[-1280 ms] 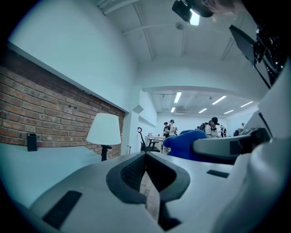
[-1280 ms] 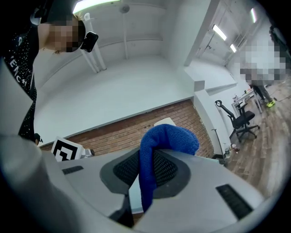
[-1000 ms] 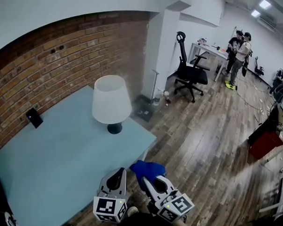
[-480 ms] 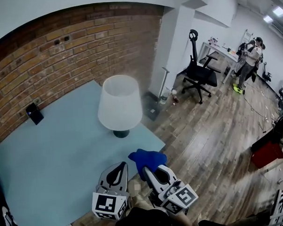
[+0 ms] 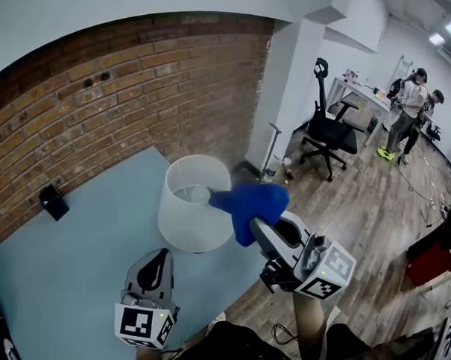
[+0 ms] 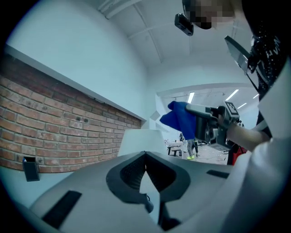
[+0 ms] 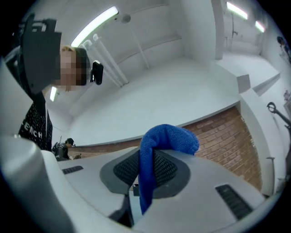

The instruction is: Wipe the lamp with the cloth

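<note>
Location type: open-plan office or lab workspace. Indicators: black swivel office chair [image 5: 329, 134] beside a white desk [image 5: 365, 95], two people [image 5: 415, 107] standing at the far end, wood-plank floor [image 5: 375, 199], exposed brick wall [image 5: 95, 92], white pillar [image 5: 292, 83], ceiling strip lights [image 7: 97, 25], pale blue work surface [image 5: 58, 272]

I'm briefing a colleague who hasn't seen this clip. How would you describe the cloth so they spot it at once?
Find the pale blue table against the brick wall, then the white lamp standing on it. At the shade's right edge hangs the cloth, pinched in the right claw. It is the only deep blue thing there; the left claw is shut on nothing.
</note>
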The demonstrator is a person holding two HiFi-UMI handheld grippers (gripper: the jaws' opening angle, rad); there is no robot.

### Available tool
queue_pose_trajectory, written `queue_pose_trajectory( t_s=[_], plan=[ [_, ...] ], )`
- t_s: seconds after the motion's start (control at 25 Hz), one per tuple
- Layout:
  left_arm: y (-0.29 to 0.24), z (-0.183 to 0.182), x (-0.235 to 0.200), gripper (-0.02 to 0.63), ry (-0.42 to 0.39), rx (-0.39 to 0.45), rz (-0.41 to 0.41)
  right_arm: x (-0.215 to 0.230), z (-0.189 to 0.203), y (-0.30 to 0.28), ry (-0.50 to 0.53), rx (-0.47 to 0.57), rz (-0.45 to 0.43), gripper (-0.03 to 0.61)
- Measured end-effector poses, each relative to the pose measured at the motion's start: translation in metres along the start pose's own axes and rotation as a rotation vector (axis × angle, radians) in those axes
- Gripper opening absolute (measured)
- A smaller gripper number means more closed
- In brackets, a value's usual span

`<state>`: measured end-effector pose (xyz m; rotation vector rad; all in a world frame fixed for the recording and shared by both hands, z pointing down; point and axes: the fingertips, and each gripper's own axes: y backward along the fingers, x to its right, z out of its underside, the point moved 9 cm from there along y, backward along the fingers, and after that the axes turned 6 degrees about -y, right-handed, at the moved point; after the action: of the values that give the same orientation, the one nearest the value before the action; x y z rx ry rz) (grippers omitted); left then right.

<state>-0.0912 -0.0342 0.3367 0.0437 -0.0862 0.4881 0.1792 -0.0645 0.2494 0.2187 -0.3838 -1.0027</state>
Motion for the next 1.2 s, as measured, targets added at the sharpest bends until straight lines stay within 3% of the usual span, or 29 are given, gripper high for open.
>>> queue_pose_trajectory(
  t_s=[0.08,0.2,0.4,0.88,1.2],
  plan=[
    [-0.009,-0.004,-0.010,0.009,-0.005,0.006,-0.012,0.015,-0.018,-0.010,-0.018,-0.025,-0.087,0.061],
    [-0.021,-0.006,-0.022,0.009,-0.017,0.016,-0.007,0.037,-0.013,-0.025,-0.024,-0.158,-0.161,0.061],
    [-0.037,0.007,-0.042,0.009,-0.008,0.007,-0.022,0.068,0.029,-0.031,-0.003,-0.360,-0.081,0.061],
    [-0.059,0.037,-0.053,0.009,0.018,-0.092,-0.034,0.119,0.078,-0.010,-0.233,-0.491,-0.086,0.061],
    [-0.062,0.047,-0.048,0.009,0.016,-0.142,-0.017,0.142,0.124,0.024,-0.319,-0.631,0.015,0.061]
  ],
)
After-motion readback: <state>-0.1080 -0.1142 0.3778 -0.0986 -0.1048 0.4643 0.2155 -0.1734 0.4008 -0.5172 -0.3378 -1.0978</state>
